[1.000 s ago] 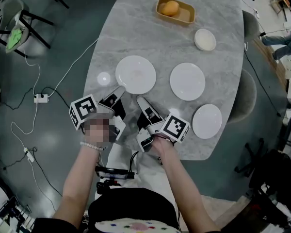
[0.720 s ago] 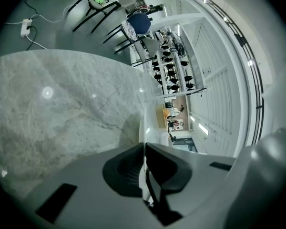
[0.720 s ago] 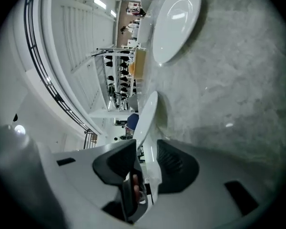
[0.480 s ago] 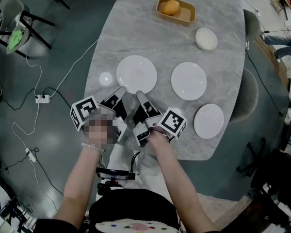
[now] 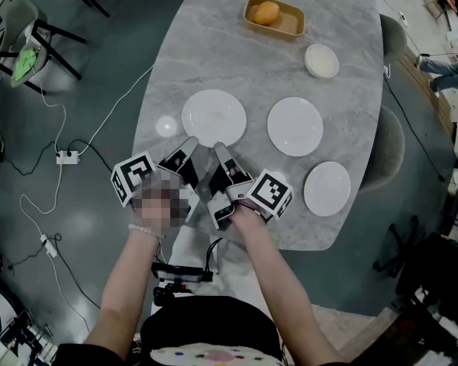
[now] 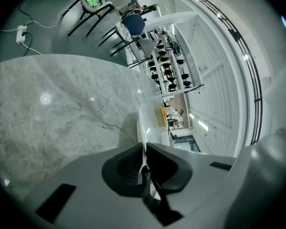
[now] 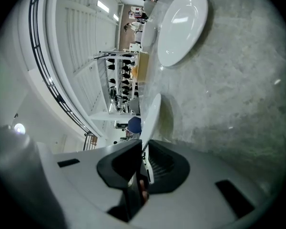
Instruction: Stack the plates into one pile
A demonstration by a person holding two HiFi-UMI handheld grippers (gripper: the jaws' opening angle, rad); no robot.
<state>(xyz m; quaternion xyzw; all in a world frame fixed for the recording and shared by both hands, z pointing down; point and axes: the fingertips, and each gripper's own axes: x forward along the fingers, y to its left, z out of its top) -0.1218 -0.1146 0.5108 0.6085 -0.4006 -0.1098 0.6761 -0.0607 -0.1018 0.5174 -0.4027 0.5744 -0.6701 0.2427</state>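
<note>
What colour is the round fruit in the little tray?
The fruit is orange, and its tray is yellow-brown. The head view shows it best.

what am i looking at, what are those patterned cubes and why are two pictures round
No robot: a person holds a hand tool with two jaws in each hand, the left gripper and the right gripper. The patterned cubes are part of the tools. The top-down picture comes from a camera on the person's head. The two round ones come from wide-angle cameras riding on each gripper, looking along its jaws. On the marble table lie a left plate, a middle plate, a right plate, a small dish and a tray with an orange. The left gripper is shut on the left plate's near rim; the right gripper's jaws have just been closing onto that same rim.
</note>
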